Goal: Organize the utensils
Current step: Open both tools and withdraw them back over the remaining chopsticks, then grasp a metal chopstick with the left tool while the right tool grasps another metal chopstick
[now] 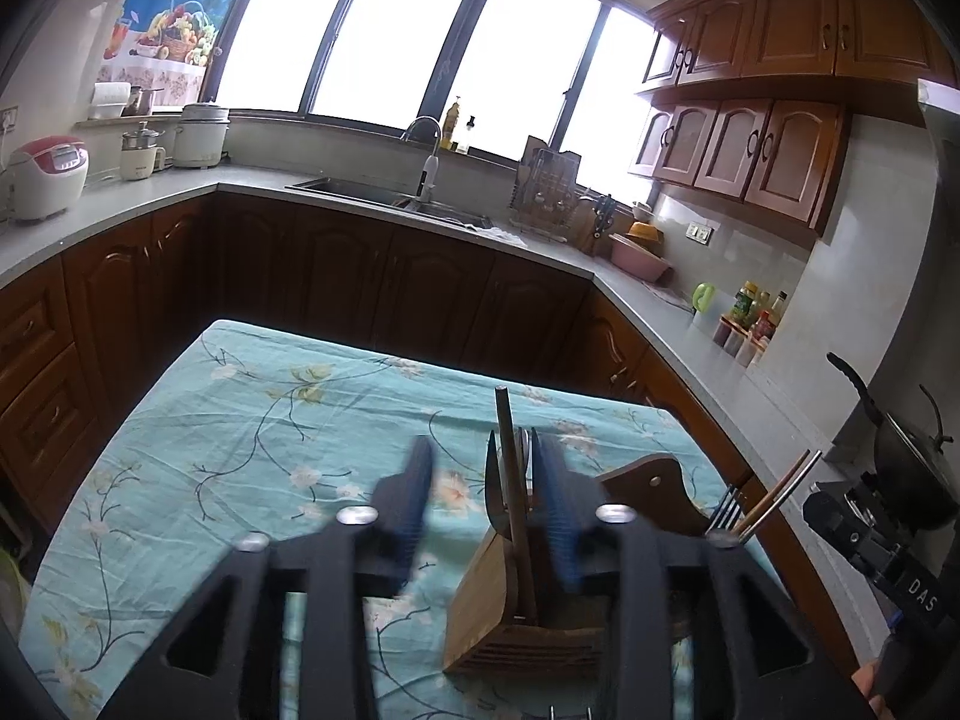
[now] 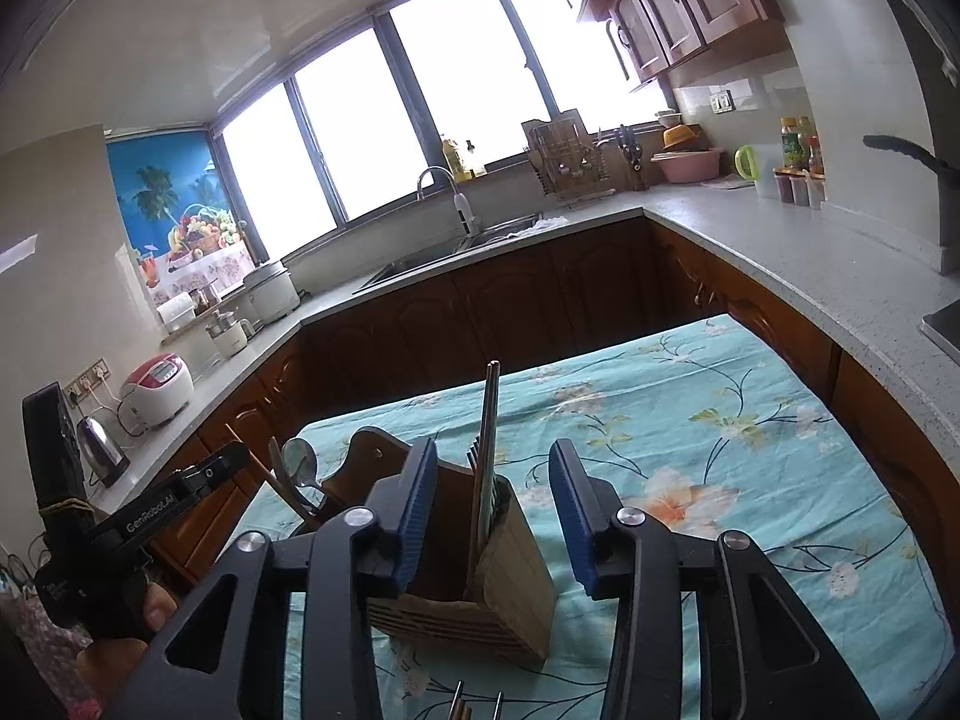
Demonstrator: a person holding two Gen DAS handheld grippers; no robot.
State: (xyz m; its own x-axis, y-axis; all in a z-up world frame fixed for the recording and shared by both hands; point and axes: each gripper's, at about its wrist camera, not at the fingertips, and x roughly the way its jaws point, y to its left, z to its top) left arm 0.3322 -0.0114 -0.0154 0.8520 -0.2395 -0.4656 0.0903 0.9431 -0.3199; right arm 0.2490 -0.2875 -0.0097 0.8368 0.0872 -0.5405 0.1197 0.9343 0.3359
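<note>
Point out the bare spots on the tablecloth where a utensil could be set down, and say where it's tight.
Free: the tablecloth between the wooden holder and the table's far and left edges, and the stretch right of the holder toward the counter. Crowded: around the holder itself, with upright utensils inside and both grippers, left and right, jaws open, close beside it.

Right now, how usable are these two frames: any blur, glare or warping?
Left wrist view: windows blown out white, left claw fingers smeared by motion blur, counter edges bowed by the fisheye. Right wrist view: same window glare, but the right claw and wooden utensil holder look sharp.
</note>
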